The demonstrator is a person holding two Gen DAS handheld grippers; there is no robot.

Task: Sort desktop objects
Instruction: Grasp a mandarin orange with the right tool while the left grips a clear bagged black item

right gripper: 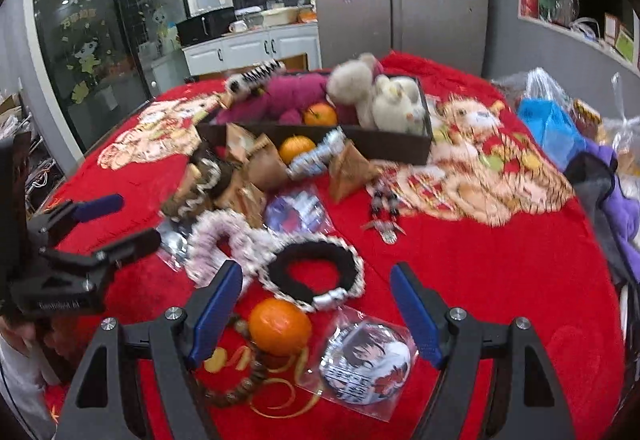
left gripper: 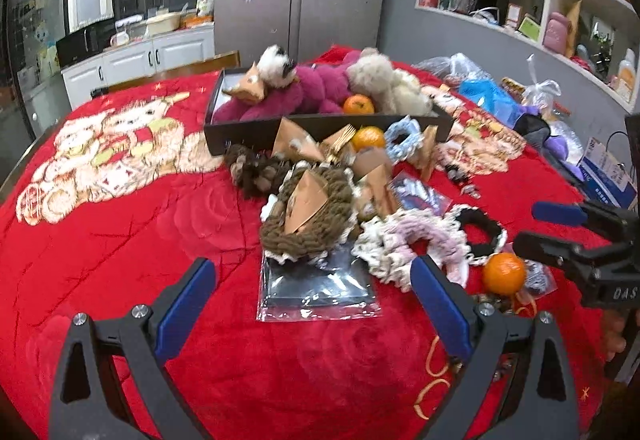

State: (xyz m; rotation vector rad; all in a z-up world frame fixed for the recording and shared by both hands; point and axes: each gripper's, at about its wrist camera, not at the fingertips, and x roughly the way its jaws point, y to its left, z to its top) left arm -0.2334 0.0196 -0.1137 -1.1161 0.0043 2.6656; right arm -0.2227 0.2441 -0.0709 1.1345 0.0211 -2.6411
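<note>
The left claw (left gripper: pixel 312 294) is open, with nothing between its blue pads. Just past its tips lies a clear plastic sleeve (left gripper: pixel 318 290) on the red blanket (left gripper: pixel 120 240) that covers the desk. A little farther on sits a brown knitted scrunchie (left gripper: pixel 308 220) with a tan paper packet (left gripper: pixel 306 200) resting in it. Beside the left claw's right pad is a pink and white scrunchie (left gripper: pixel 404 244), and past that an orange (left gripper: pixel 503 273).

The right claw (right gripper: pixel 316 310) is open too, and it holds nothing. An orange (right gripper: pixel 280 326) lies between its pads, closer to the left one, and neither pad touches it. A round badge in a clear bag (right gripper: pixel 366 362) lies just beside the orange, nearer the right pad. Just past the tips is a black scrunchie with a white frill (right gripper: pixel 316 274).

Far ahead of both claws stands a dark box (left gripper: pixel 256 130) filled with plush toys (left gripper: pixel 320 88) and one more orange (left gripper: pixel 359 105).
</note>
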